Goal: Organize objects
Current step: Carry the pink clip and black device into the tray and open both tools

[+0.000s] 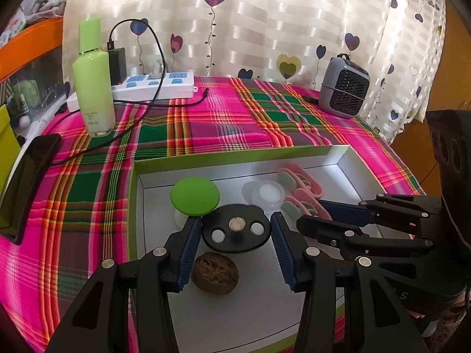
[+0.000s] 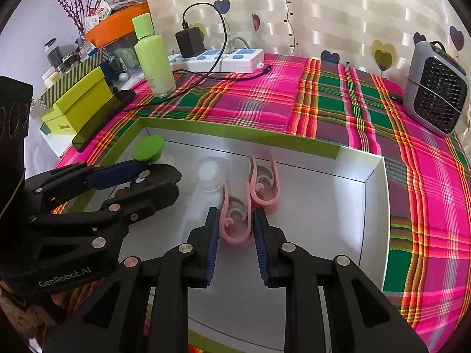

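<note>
A shallow box (image 2: 374, 194) with green outer rim and smooth white-grey floor sits on a pink-and-green plaid cloth (image 2: 338, 111). Its right half, toward the right wall, is bare floor; the left half is crowded. The cloth beyond the far rim lies open up to a power strip (image 1: 159, 83), a tall green bottle (image 1: 93, 82) and a small grey fan (image 1: 344, 88) at the back edge.

The left gripper (image 1: 235, 235) stands partly open, its ribbed blue pads flanking a glossy black oval disc (image 1: 235, 231) with three round studs; whether the pads press on it I cannot tell. A wrinkled brown walnut (image 1: 214, 276) lies just nearer, between the fingers. A round green lid (image 1: 195, 198) sits at the disc's far left, a clear plastic cup (image 1: 269, 194) at its far right.

The right gripper (image 2: 235, 229) is clamped narrowly on a pink curved plastic clip (image 2: 235, 226); a second pink clip (image 2: 263, 185) lies just beyond, toward the far rim
</note>
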Demonstrator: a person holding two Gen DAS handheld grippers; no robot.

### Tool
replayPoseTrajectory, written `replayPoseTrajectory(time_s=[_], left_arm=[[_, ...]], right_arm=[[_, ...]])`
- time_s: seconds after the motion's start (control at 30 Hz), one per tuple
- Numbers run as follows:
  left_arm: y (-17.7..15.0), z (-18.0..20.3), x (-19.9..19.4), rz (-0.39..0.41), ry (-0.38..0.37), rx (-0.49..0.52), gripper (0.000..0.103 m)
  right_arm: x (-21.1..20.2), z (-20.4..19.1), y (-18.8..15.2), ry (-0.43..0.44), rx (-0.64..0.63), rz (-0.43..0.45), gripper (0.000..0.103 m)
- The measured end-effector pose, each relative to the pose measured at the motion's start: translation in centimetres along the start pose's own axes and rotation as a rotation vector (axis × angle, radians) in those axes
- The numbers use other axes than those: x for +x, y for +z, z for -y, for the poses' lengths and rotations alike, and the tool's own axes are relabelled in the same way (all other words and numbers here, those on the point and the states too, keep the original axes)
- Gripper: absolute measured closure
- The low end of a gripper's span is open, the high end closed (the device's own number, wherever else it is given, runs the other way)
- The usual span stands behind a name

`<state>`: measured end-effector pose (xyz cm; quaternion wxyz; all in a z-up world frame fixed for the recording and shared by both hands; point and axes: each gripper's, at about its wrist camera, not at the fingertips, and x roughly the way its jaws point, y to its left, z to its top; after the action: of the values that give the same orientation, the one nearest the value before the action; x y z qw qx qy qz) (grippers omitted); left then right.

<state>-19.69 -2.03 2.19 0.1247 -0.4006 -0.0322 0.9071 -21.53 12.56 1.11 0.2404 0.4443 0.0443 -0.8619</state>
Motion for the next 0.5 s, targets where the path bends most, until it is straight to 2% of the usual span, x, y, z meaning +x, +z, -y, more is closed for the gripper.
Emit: replayPoseTrajectory(time_s=[0.5], left_arm=[[-0.07, 0.13, 0.18, -0.005, 0.02, 0.016, 0.055]], right_arm=[[0.05, 0.08, 0.13, 0.006, 0.005, 0.005, 0.079]])
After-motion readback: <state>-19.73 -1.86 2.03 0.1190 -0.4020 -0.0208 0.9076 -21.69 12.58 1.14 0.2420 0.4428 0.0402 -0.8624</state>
